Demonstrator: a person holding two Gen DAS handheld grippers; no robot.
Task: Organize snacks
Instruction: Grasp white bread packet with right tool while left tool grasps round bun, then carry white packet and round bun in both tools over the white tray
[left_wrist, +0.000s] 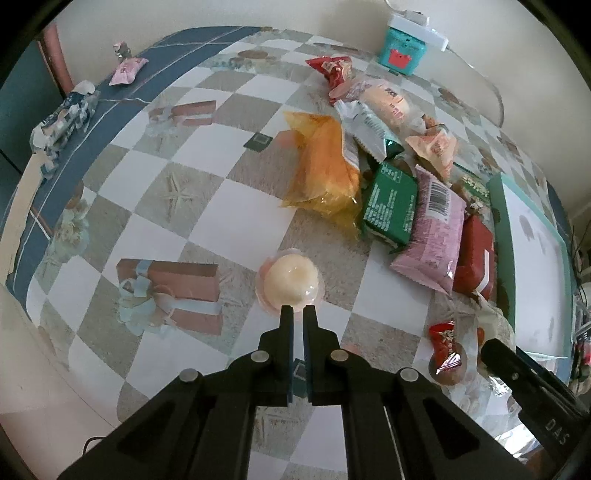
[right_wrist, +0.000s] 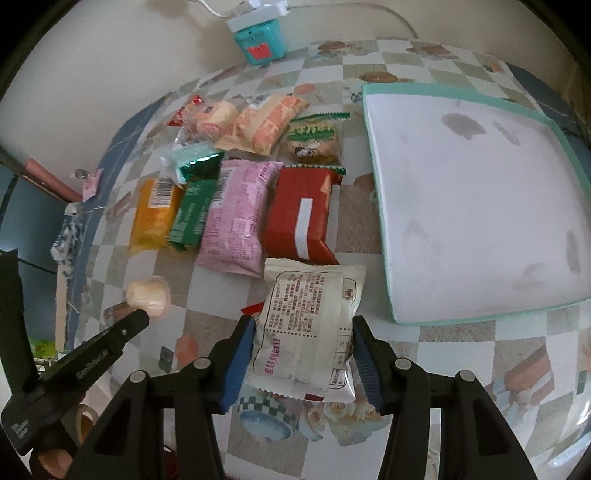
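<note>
My left gripper (left_wrist: 297, 311) is shut, its tips right at the near rim of a round pale jelly cup (left_wrist: 291, 282) on the checked tablecloth; whether it pinches the rim I cannot tell. The cup also shows in the right wrist view (right_wrist: 147, 292). My right gripper (right_wrist: 304, 325) is shut on a white snack packet (right_wrist: 308, 328), held above the table. A pile of snack packets lies beyond: orange (right_wrist: 153, 214), green (right_wrist: 192, 214), pink (right_wrist: 236, 218), red (right_wrist: 301, 212). A teal-rimmed white tray (right_wrist: 476, 192) lies to the right, with nothing in it.
A teal box (right_wrist: 260, 42) with a cable stands at the back wall. A small red candy (left_wrist: 448, 345) lies near the right gripper. Loose wrappers, one pink (left_wrist: 127, 68) and one blue-white (left_wrist: 62, 123), lie at the far left table edge.
</note>
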